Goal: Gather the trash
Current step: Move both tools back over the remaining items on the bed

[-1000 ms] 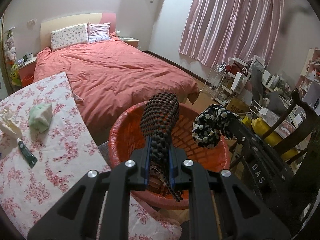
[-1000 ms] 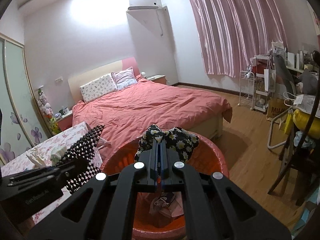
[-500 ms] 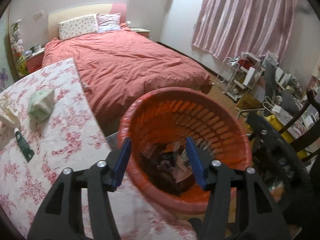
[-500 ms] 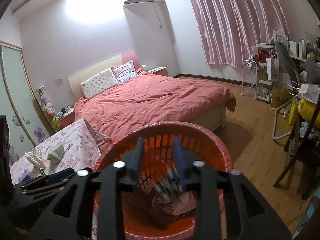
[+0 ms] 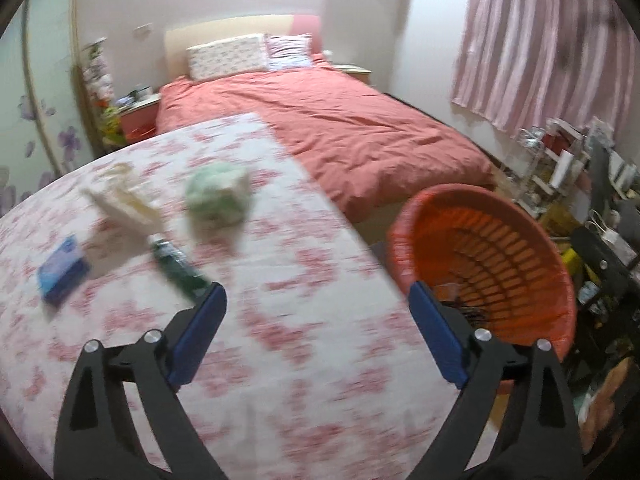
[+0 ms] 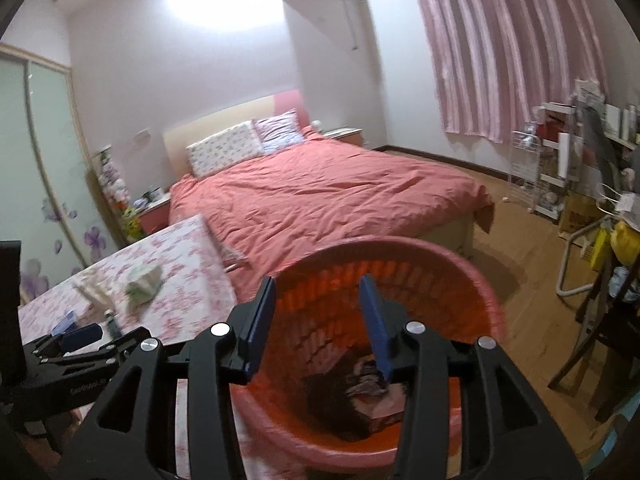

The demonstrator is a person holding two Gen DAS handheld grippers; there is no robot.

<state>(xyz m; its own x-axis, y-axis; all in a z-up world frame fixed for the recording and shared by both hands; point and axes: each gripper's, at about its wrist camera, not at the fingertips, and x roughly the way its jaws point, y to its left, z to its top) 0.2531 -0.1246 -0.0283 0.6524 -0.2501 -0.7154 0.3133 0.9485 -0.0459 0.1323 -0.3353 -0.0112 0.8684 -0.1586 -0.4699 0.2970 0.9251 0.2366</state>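
On the floral tablecloth lie a crumpled green wad, a white tissue, a dark green tube and a blue packet. My left gripper hangs over the cloth just this side of the tube, jaws opening wide with nothing between them. The orange basket stands to its right. My right gripper is over the basket's rim, jaws opening and empty. Dark cloth and scraps lie at the basket's bottom. The green wad and the left gripper show at left.
A bed with a pink cover stands beyond the table and basket. A wire rack and cluttered shelves line the right wall under pink curtains. A dark wooden chair stands on the wooden floor at right.
Both grippers let go of their cloth pieces, which dropped into the basket, and their jaws spread. The left gripper swung left from the basket to over the table.
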